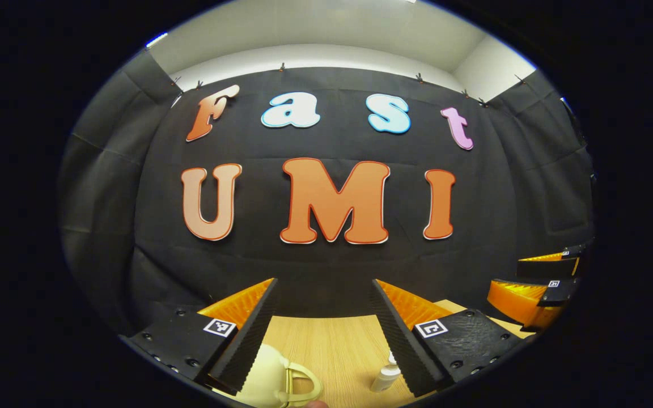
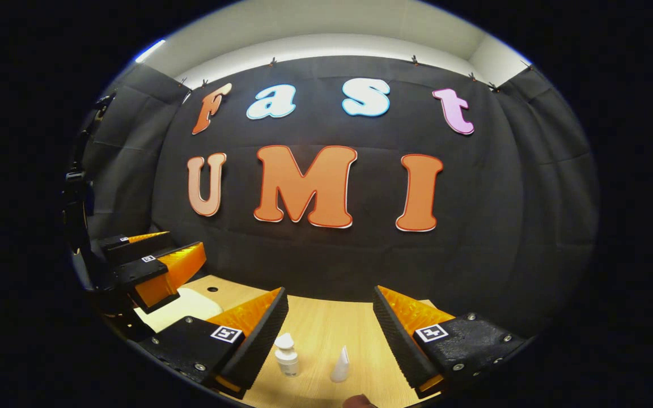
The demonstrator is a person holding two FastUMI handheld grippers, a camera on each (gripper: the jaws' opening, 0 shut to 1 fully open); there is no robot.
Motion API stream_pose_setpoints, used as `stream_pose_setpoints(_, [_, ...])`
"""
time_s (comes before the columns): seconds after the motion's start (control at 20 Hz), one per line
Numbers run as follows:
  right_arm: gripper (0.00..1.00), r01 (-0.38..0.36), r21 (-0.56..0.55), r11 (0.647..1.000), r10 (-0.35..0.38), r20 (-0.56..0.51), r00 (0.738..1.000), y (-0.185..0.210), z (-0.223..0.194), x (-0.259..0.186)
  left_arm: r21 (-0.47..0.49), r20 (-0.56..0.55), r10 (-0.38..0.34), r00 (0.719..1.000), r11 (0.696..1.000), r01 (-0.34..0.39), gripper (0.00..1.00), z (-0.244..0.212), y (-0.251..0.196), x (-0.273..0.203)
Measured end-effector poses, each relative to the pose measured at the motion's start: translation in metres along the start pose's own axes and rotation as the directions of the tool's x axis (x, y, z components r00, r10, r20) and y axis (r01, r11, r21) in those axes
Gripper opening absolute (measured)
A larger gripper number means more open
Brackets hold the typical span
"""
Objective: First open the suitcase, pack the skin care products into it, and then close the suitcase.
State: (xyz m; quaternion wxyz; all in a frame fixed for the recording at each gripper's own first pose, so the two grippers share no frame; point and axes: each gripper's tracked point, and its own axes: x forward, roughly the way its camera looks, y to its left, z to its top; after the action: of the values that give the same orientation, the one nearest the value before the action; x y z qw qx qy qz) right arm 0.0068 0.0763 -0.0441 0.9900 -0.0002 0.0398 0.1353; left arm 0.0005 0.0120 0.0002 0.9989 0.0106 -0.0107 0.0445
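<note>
The left gripper (image 1: 323, 317) is hovering with its fingers spread wide, holding nothing. Just below its left finger the cream suitcase (image 1: 272, 374) is lying closed on the wooden table (image 1: 332, 340); a small white bottle (image 1: 386, 377) is standing by its right finger. The right gripper (image 2: 329, 326) is also gaping wide and empty, with a pump bottle (image 2: 287, 354) and a cone-capped tube (image 2: 340, 365) standing between its fingers.
</note>
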Motion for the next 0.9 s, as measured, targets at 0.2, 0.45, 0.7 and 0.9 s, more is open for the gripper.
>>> stream_pose_setpoints(0.2, [0.96,-0.070,-0.007,0.998,0.070,0.001,0.998,-0.004,-0.004,0.010,0.030,0.001,0.054,0.999,0.998,-0.054,0.99,-0.002,0.002,0.002])
stream_pose_setpoints(0.45, [0.96,-0.126,0.015,0.992,0.125,0.025,0.992,-0.019,0.000,0.016,0.121,-0.016,0.109,0.994,0.987,-0.106,0.97,-0.015,0.005,-0.005])
stream_pose_setpoints(0.7, [0.95,-0.054,0.011,0.999,0.053,0.033,0.998,-0.043,0.003,0.024,0.208,-0.099,0.085,0.991,0.976,-0.062,0.99,-0.058,0.003,-0.007])
stream_pose_setpoints(0.9, [0.95,0.019,0.005,1.000,-0.019,0.012,1.000,-0.055,-0.001,0.030,0.297,-0.197,0.058,0.979,0.955,0.003,0.99,-0.108,0.008,-0.005])
